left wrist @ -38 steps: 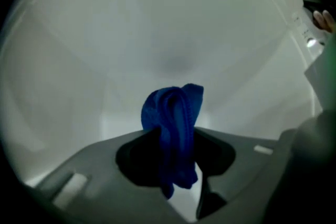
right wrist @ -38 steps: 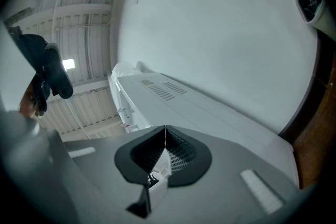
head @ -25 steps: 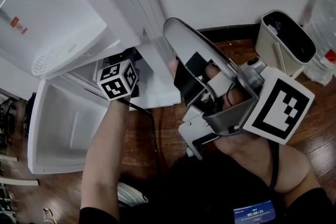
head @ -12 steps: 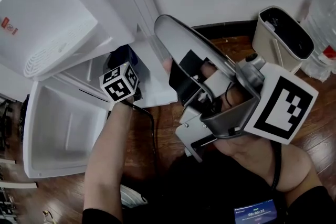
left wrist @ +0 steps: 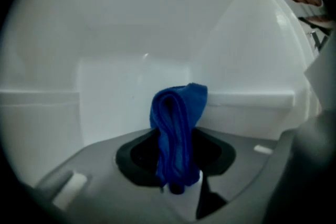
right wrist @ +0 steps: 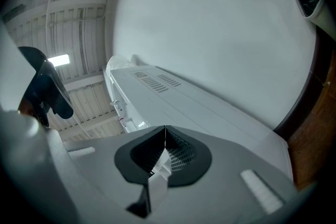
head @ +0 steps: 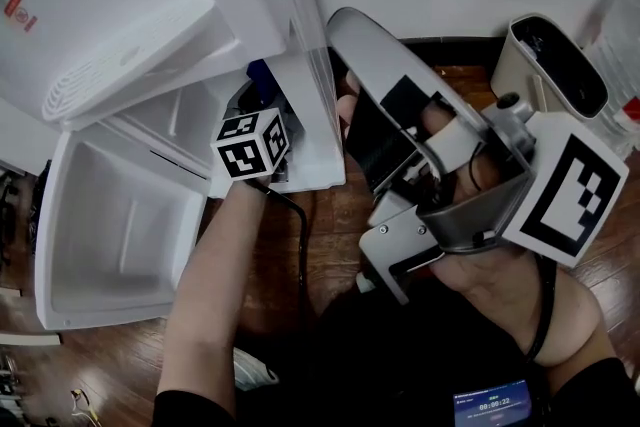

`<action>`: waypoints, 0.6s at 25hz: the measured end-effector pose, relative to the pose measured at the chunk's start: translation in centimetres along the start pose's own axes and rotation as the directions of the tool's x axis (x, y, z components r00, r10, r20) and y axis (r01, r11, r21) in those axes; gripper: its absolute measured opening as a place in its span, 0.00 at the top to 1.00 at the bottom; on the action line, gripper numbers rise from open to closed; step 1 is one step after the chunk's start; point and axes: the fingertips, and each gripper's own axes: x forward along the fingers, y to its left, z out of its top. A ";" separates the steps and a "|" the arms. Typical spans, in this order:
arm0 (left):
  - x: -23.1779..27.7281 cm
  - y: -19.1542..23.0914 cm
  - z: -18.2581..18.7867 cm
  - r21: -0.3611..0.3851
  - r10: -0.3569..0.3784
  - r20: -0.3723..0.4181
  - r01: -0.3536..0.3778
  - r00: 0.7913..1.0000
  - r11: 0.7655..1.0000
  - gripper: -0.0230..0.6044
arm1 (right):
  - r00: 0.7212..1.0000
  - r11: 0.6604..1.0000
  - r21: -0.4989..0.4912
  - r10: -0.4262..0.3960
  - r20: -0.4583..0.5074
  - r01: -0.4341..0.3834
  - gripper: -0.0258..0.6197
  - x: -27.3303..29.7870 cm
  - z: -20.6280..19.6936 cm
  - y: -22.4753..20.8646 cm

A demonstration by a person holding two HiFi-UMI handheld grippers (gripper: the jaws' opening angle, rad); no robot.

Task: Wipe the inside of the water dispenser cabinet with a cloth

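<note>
Cloth point(left wrist: 178, 128), blue and bunched into a vertical fold, sits clamped between the jaws of the left gripper point(left wrist: 176, 168), which reaches inside the water dispenser cabinet point(head: 190, 115). The cloth's upper end stands free just in front of the cabinet's white back wall point(left wrist: 131, 86); contact with that wall cannot be confirmed. A raised ledge point(left wrist: 252, 98) runs along the inside of the cabinet to the right of the cloth. From the head view, the left gripper's marker cube point(head: 252, 143) and the forearm point(head: 210, 285) cover much of the cabinet opening, with only a sliver of blue showing above the cube. The cabinet door point(head: 110, 235) hangs fully open to the left of the cabinet. The right gripper point(right wrist: 164, 157) is held outside the cabinet, to its right, jaws pressed together on nothing, aimed upward along the dispenser's vented white panel point(right wrist: 157, 81). The cabinet's right side wall point(head: 318, 130) stands between the two grippers. Further right of the cabinet, against the wall, stand a white bin with a dark interior point(head: 550, 65) and a clear plastic bottle point(head: 622, 25). A black cable point(head: 299, 235) trails over the wood floor point(head: 330, 215) in front of the cabinet.
</note>
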 end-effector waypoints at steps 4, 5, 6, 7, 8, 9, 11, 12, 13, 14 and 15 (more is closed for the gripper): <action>-1.1 4.3 -0.6 0.053 0.164 -0.018 -0.163 0.986 0.985 0.69 | 1.000 1.000 0.006 -0.001 -0.006 0.001 0.95 0.0 -0.1 -0.1; -1.4 5.0 -0.6 0.059 0.196 -0.017 -0.194 0.981 0.979 0.69 | 1.000 1.000 0.006 0.000 -0.008 0.000 0.95 0.0 -0.2 -0.1; -1.8 5.7 -0.6 0.059 0.233 -0.015 -0.232 0.972 0.971 0.69 | 1.000 1.000 0.006 0.001 -0.010 -0.001 0.95 0.0 -0.2 -0.1; -2.3 6.6 -0.6 0.049 0.281 -0.014 -0.280 0.960 0.959 0.70 | 1.000 1.000 0.006 0.003 -0.011 -0.003 0.95 0.0 -0.2 0.0; -3.0 7.8 -0.6 0.031 0.336 -0.015 -0.336 0.942 0.941 0.70 | 1.000 1.000 0.006 0.005 -0.011 -0.005 0.95 0.0 -0.2 0.0; -3.6 8.9 -0.7 0.010 0.393 -0.020 -0.393 0.919 0.919 0.70 | 1.000 1.000 0.006 0.005 -0.011 -0.005 0.95 0.0 -0.2 0.0; -4.8 10.8 -1.0 -0.021 0.480 -0.035 -0.481 0.877 0.877 0.70 | 1.000 1.000 0.008 0.003 -0.010 -0.003 0.95 0.0 -0.2 -0.1; -5.1 11.3 -1.2 -0.025 0.501 -0.041 -0.502 0.865 0.865 0.70 | 1.000 1.000 0.009 0.002 -0.009 -0.001 0.95 0.0 -0.2 -0.1; -5.2 11.5 -1.3 -0.027 0.508 -0.044 -0.509 0.860 0.860 0.70 | 1.000 1.000 0.009 0.001 -0.008 -0.001 0.95 0.0 -0.2 -0.1; -5.2 11.5 -1.4 -0.034 0.501 -0.046 -0.503 0.864 0.864 0.70 | 1.000 1.000 0.009 0.001 -0.006 -0.001 0.95 0.0 -0.2 -0.1; -4.9 11.2 -1.4 -0.056 0.475 -0.043 -0.477 0.879 0.877 0.70 | 1.000 1.000 0.009 0.000 -0.004 0.000 0.95 0.0 -0.1 -0.1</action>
